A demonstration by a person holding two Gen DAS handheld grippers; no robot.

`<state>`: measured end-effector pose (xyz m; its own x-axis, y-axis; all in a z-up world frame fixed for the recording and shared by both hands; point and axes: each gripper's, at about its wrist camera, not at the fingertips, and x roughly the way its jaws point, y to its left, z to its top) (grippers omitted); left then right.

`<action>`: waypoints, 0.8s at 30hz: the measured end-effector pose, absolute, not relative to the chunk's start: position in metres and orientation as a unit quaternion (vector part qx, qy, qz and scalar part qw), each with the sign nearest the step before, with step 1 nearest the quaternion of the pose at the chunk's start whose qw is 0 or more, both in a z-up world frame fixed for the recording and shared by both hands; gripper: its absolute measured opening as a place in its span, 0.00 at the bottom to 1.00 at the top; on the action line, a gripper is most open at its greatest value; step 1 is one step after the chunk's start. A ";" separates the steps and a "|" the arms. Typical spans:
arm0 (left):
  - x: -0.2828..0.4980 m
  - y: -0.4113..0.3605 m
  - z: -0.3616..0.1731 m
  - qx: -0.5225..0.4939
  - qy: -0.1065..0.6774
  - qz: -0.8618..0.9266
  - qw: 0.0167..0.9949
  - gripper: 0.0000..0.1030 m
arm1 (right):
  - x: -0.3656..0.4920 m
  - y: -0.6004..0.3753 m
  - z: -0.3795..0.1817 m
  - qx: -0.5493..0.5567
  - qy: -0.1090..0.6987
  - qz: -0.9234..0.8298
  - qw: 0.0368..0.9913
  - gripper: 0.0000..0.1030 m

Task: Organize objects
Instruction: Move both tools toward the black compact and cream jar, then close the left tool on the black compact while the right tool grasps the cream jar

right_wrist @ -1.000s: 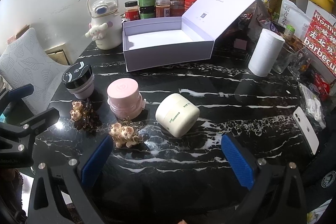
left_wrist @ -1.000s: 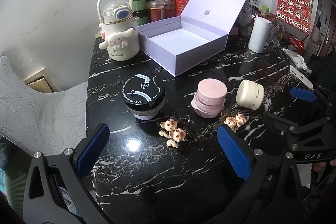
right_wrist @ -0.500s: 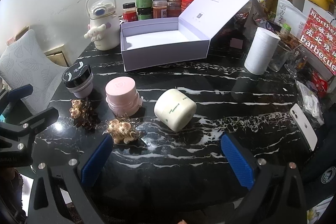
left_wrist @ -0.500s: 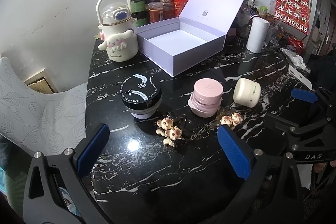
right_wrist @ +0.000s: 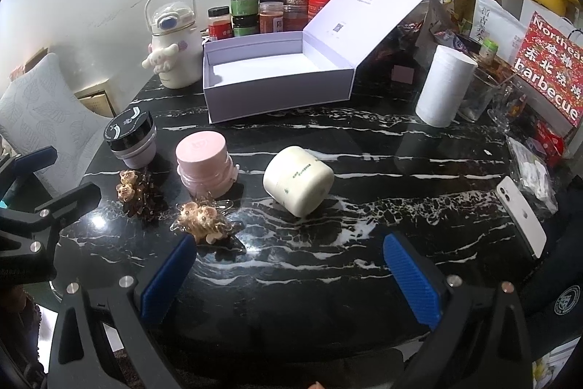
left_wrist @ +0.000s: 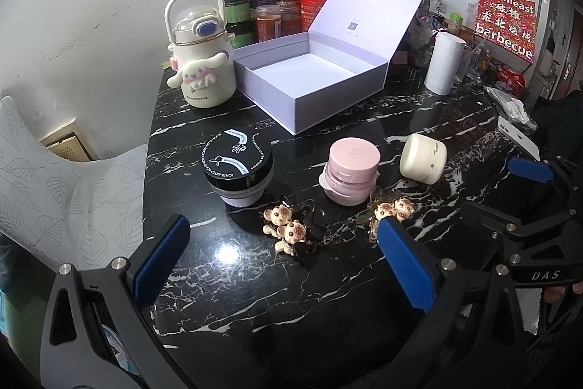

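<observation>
An open lilac box (left_wrist: pixel 313 86) (right_wrist: pixel 277 90), lid up and nothing inside, stands at the back of the black marble table (left_wrist: pixel 328 298) (right_wrist: pixel 400 170). In front lie a black-lidded jar (left_wrist: pixel 238 170) (right_wrist: pixel 131 139), a pink jar (left_wrist: pixel 351 170) (right_wrist: pixel 204 161), a cream jar on its side (left_wrist: pixel 422 157) (right_wrist: pixel 298 181), and two bear hair clips (left_wrist: pixel 286 228) (left_wrist: pixel 393 208) (right_wrist: pixel 200 217) (right_wrist: pixel 129 186). My left gripper (left_wrist: pixel 282 263) hovers open near the left clip. Short of the cream jar my right gripper (right_wrist: pixel 288 274) hangs open. Both hold nothing.
A cream cartoon bottle (left_wrist: pixel 200 61) stands left of the box, several spice jars (left_wrist: pixel 269 2) behind it. A white roll (right_wrist: pixel 446 86), glasses (right_wrist: pixel 484 97) and a red barbecue sign (right_wrist: pixel 554 68) crowd the right. A white phone (right_wrist: pixel 521 216) lies near the right edge.
Both grippers have drawn back and risen slightly, so the jars and box look a little farther away. Nothing on the table has moved; both stay open.
</observation>
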<state>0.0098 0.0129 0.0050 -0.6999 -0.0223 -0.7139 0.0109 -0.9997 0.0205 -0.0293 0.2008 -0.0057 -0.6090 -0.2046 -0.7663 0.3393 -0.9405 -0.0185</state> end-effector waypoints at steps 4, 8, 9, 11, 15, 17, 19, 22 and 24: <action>0.005 0.015 0.004 0.392 -0.007 -0.920 0.009 1.00 | -0.033 0.203 -0.007 0.418 0.078 -0.892 0.151 1.00; 0.000 0.017 0.002 0.397 -0.011 -0.918 0.010 1.00 | -0.039 0.205 -0.010 0.422 0.072 -0.892 0.147 1.00; -0.001 0.017 0.002 0.397 -0.011 -0.918 0.010 1.00 | -0.040 0.205 -0.012 0.423 0.071 -0.891 0.148 1.00; -0.004 0.017 0.001 0.397 -0.010 -0.918 0.011 1.00 | -0.042 0.205 -0.014 0.427 0.073 -0.889 0.149 1.00; -0.012 0.016 -0.005 0.402 0.000 -0.916 0.013 1.00 | -0.048 0.206 -0.018 0.429 0.075 -0.888 0.150 1.00; -0.014 0.015 -0.007 0.404 0.006 -0.914 0.013 1.00 | -0.049 0.207 -0.018 0.429 0.074 -0.888 0.150 1.00; -0.018 0.013 -0.009 0.403 0.011 -0.915 0.016 1.00 | -0.053 0.208 -0.020 0.429 0.072 -0.888 0.151 1.00; -0.022 0.010 -0.011 0.402 0.018 -0.915 0.024 1.00 | -0.060 0.208 -0.023 0.430 0.069 -0.887 0.153 1.00; -0.024 0.006 -0.012 0.400 0.022 -0.916 0.031 1.00 | -0.064 0.208 -0.025 0.431 0.068 -0.886 0.156 1.00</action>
